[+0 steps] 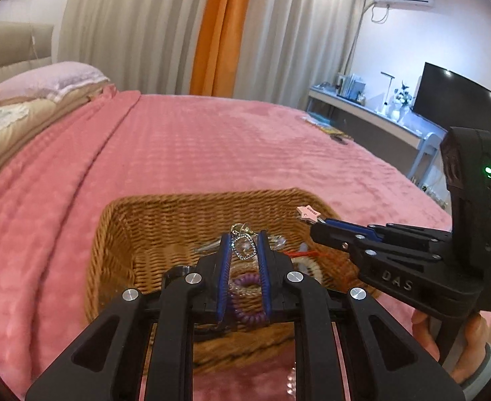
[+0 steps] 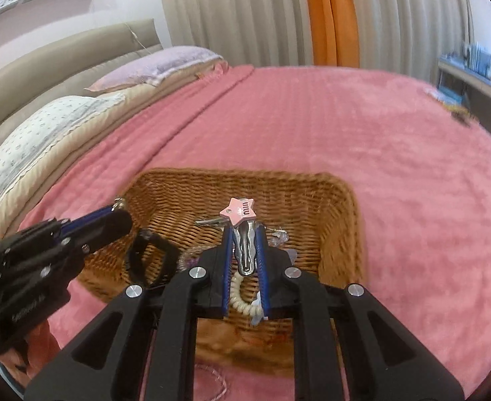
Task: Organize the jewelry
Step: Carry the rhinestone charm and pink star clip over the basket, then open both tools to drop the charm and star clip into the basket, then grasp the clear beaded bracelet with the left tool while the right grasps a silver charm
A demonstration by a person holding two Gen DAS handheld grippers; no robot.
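Note:
A woven wicker basket (image 1: 165,220) lies on the pink bedspread and holds several small pieces, among them a purple coil hair tie (image 1: 248,300). Above it my left gripper (image 1: 243,238) is shut on a sparkly rhinestone earring (image 1: 244,246). My right gripper (image 2: 243,230) is shut on a silver hair clip with a pink star (image 2: 239,213), also over the basket (image 2: 278,193). In the right wrist view a cream coil hair tie (image 2: 240,295) and a black band (image 2: 146,260) lie in the basket. Each gripper shows in the other's view: right gripper (image 1: 319,222), left gripper (image 2: 118,215).
The pink bedspread (image 1: 195,147) stretches all around the basket. Pillows (image 2: 44,123) and a padded headboard are at the far left. A desk (image 1: 362,113) with a dark screen stands beyond the bed's right side. Small items (image 1: 329,127) lie at the bed's far right corner.

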